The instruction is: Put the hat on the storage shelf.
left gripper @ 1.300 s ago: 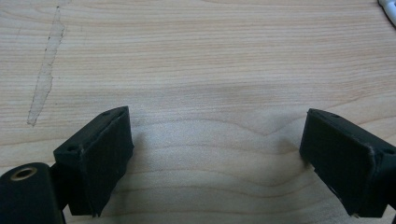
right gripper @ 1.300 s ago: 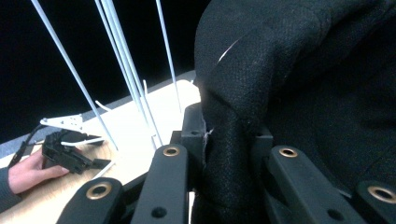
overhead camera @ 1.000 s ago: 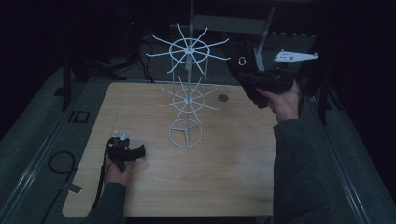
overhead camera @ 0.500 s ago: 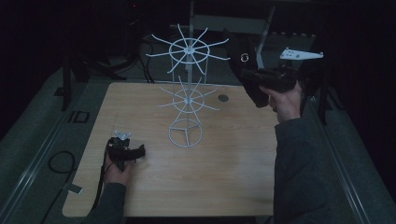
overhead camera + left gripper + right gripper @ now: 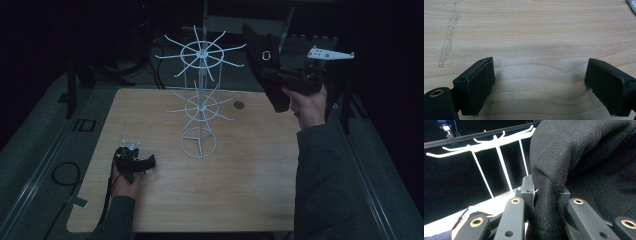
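A white wire rack [image 5: 200,107] stands on the wooden table [image 5: 235,180], with two tiers of radiating hooks and a ring base. High at the right of its upper tier, my right gripper [image 5: 274,76] is shut on a piece of black fabric [image 5: 267,67] that bears a small metal ring. In the right gripper view the fabric [image 5: 579,157] is pinched between the jaws of the gripper [image 5: 545,193], with the rack's hooks [image 5: 486,145] just beyond. My left gripper [image 5: 149,161] rests on the table at the front left, and its jaws [image 5: 540,72] stand open over bare wood.
A small dark round spot [image 5: 239,105] lies on the table behind the rack. A cable loop [image 5: 62,172] lies off the table's left edge. A pale scuff [image 5: 447,42] marks the wood ahead of the left gripper.
The right gripper has risen slightly with the black fabric, bringing it level with the rack's upper tier. The left gripper has stayed put.
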Motion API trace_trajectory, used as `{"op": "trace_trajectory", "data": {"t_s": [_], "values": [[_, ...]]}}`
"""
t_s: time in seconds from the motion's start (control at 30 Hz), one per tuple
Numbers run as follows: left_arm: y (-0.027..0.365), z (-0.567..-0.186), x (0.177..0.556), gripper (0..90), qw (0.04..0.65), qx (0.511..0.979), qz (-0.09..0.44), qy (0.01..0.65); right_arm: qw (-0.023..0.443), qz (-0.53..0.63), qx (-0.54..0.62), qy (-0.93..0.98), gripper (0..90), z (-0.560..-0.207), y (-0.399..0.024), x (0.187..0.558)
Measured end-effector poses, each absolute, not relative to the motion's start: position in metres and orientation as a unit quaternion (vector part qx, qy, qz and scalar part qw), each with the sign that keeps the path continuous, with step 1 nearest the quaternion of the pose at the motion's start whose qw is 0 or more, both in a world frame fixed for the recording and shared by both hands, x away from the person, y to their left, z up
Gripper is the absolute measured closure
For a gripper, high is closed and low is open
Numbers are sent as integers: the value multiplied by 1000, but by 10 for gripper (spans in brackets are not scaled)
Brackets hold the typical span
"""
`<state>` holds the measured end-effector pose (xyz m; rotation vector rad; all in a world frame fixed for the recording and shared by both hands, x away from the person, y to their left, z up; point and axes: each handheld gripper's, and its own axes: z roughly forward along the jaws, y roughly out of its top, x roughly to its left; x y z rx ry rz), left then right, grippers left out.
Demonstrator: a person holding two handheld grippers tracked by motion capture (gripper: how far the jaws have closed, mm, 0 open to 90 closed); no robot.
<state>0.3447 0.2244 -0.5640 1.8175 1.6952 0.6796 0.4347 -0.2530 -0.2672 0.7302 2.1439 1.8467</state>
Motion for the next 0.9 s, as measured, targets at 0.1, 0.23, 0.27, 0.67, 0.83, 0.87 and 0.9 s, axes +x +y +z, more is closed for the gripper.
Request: {"op": "trace_trajectory", "data": {"t_s": [0.1, 0.23, 0.27, 0.67, 0.83, 0.87, 0.9], "values": [[224, -564, 345, 103, 279, 677, 253, 632, 108, 636, 246, 724, 757, -265, -255, 434], [224, -564, 345, 103, 278, 678, 253, 632, 109, 643, 243, 718, 757, -260, -256, 433], [224, -564, 345, 103, 278, 678, 253, 632, 109, 644, 241, 718, 757, -258, -256, 433], [224, -564, 345, 103, 278, 678, 254, 631, 114, 651, 223, 716, 757, -246, -250, 428], [224, -564, 345, 103, 278, 678, 253, 631, 115, 654, 212, 717, 757, -242, -248, 425], [224, -564, 345, 103, 278, 678, 253, 632, 117, 655, 210, 716, 757, -241, -247, 424], [224, -564, 345, 103, 278, 678, 253, 632, 117, 656, 208, 716, 756, -240, -246, 424]]}}
